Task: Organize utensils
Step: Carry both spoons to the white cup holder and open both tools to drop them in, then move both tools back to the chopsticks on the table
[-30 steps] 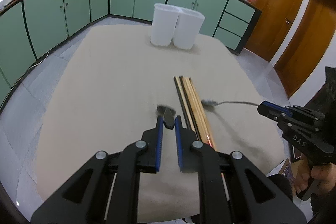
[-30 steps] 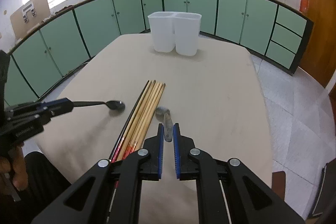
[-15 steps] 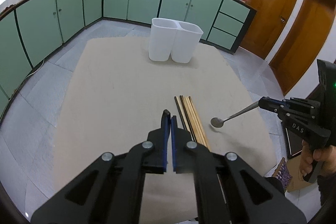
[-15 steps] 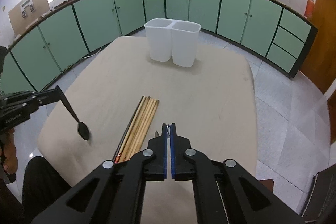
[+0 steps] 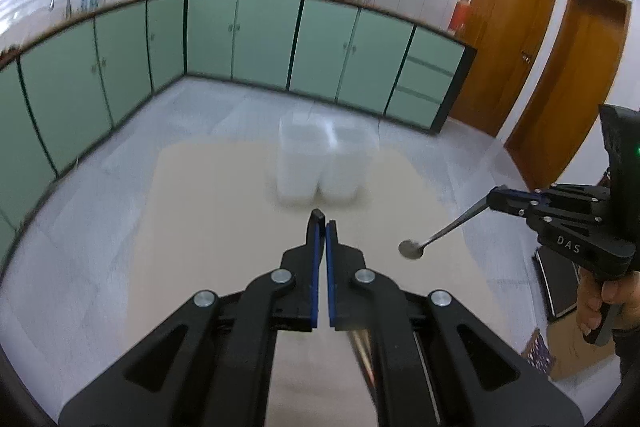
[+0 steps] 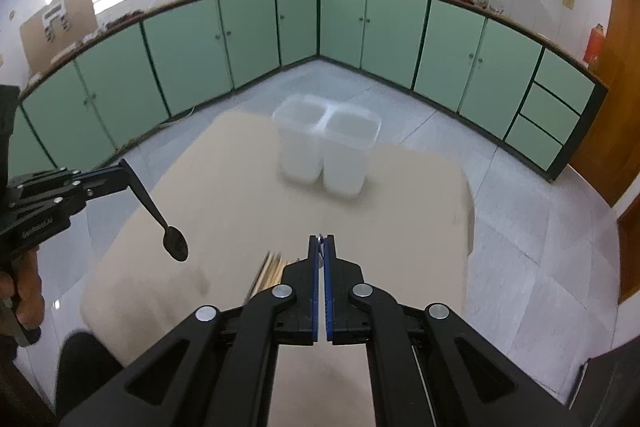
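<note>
My left gripper [image 5: 321, 227] is shut on a dark spoon; only the handle's end shows above the fingertips. In the right wrist view the same gripper [image 6: 130, 175] holds this spoon [image 6: 174, 242] bowl-down above the table's left side. My right gripper [image 6: 319, 241] is shut on a metal spoon; in the left wrist view that gripper [image 5: 494, 201] holds the spoon [image 5: 412, 249] bowl-down above the table's right side. The white two-compartment holder [image 6: 326, 147] stands at the table's far end. Wooden chopsticks [image 6: 268, 269] lie on the table, partly hidden behind my right gripper.
The beige table [image 6: 240, 195] sits in a kitchen with green cabinets [image 6: 248, 39] around it. Tiled floor [image 6: 540, 247] surrounds the table. A wooden door [image 5: 576, 75] is at the right.
Both grippers closed on spoons lying on the table and lifted them well above it. Both have moved up and toward the white holder. The chopsticks stayed on the table.
</note>
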Demonstrator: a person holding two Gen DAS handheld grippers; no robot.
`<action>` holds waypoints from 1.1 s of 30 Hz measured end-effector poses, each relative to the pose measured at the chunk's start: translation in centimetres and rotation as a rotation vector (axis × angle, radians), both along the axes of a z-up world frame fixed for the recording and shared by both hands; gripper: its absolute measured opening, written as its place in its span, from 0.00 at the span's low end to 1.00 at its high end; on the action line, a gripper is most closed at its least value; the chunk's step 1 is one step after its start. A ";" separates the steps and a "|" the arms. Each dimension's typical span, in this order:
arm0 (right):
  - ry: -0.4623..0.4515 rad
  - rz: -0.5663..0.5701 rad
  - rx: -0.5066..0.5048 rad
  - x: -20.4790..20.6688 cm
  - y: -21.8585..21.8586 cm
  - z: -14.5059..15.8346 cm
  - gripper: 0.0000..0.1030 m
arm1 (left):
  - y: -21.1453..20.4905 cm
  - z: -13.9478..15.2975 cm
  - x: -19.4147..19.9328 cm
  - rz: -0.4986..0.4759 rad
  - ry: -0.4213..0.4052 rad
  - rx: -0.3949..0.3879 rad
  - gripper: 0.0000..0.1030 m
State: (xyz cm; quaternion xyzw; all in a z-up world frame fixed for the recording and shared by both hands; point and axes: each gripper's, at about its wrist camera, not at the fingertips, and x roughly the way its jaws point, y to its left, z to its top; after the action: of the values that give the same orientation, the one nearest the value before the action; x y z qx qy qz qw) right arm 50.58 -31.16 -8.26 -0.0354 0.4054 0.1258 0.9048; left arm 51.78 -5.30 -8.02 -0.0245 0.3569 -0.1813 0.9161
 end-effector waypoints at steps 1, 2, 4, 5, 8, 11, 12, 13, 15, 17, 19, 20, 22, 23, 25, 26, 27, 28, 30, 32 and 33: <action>-0.004 -0.007 0.004 0.9 -0.2 0.6 0.02 | -0.3 1.1 1.1 0.004 -0.021 0.000 0.02; -0.011 -0.019 0.010 2.4 -0.4 1.7 0.02 | -0.7 2.4 2.4 0.001 -0.050 0.000 0.02; -0.023 -0.043 0.018 5.3 -0.8 3.4 0.02 | -1.5 4.1 4.2 0.008 -0.105 0.009 0.02; -0.031 -0.055 0.020 6.4 -1.0 3.8 0.02 | -2.1 5.0 5.5 0.010 -0.134 0.007 0.02; -0.037 -0.094 0.035 10.4 -1.7 4.4 0.02 | -3.4 6.2 8.4 0.012 -0.170 -0.009 0.02; -0.030 -0.111 0.019 13.5 -1.5 3.2 0.02 | -5.0 5.6 11.7 0.019 -0.181 -0.006 0.02; -0.031 -0.113 0.010 14.1 -1.3 2.8 0.02 | -5.5 4.9 12.9 0.020 -0.180 -0.006 0.02; -0.026 -0.114 -0.004 15.1 -1.2 1.9 0.02 | -5.9 4.1 13.9 0.022 -0.176 0.002 0.02; -0.007 -0.117 -0.014 16.3 -1.1 0.4 0.02 | -6.6 2.0 15.8 0.023 -0.149 0.006 0.02; 0.016 -0.118 -0.017 17.3 -1.1 -1.1 0.02 | -7.0 0.1 17.3 0.025 -0.123 0.010 0.02; 0.037 -0.115 -0.020 18.1 -1.0 -2.5 0.02 | -6.9 -1.6 18.2 0.027 -0.101 0.001 0.02; 0.052 -0.111 -0.015 18.5 -1.1 -3.5 0.02 | -6.8 -2.5 18.6 0.027 -0.088 -0.007 0.02; 0.071 -0.105 -0.014 18.8 -0.9 -4.7 0.02 | -6.7 -3.6 19.2 0.028 -0.073 -0.007 0.03; 0.085 -0.097 -0.014 19.0 -0.9 -5.5 0.02 | -6.8 -4.2 19.2 0.029 -0.067 0.000 0.03; 0.110 -0.092 0.006 19.1 -1.0 -6.5 0.04 | -6.6 -4.9 19.3 0.028 -0.055 0.004 0.04; 0.111 -0.095 0.011 19.1 -1.1 -6.6 0.09 | -6.5 -5.1 19.2 0.028 -0.051 0.004 0.10; 0.109 -0.099 0.012 19.0 -1.2 -6.6 0.13 | -6.3 -5.1 19.2 0.031 -0.050 0.005 0.14; 0.105 -0.098 0.014 18.8 -1.2 -6.4 0.17 | -6.0 -5.1 19.0 0.035 -0.051 0.005 0.24; 0.086 -0.097 0.026 18.3 -1.6 -5.6 0.18 | -5.4 -4.7 18.3 0.042 -0.057 0.004 0.33; 0.065 -0.099 0.056 17.0 -2.3 -4.5 0.18 | -4.4 -3.4 16.8 0.049 -0.074 0.008 0.36; 0.046 -0.102 0.068 16.1 -2.8 -3.8 0.18 | -4.0 -2.9 16.2 0.056 -0.080 0.008 0.40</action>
State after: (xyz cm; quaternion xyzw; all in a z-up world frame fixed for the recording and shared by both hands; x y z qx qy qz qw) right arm 66.64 -33.95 -12.02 0.0189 0.4228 0.0940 0.9011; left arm 67.98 -9.26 -10.92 -0.0237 0.3196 -0.1550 0.9345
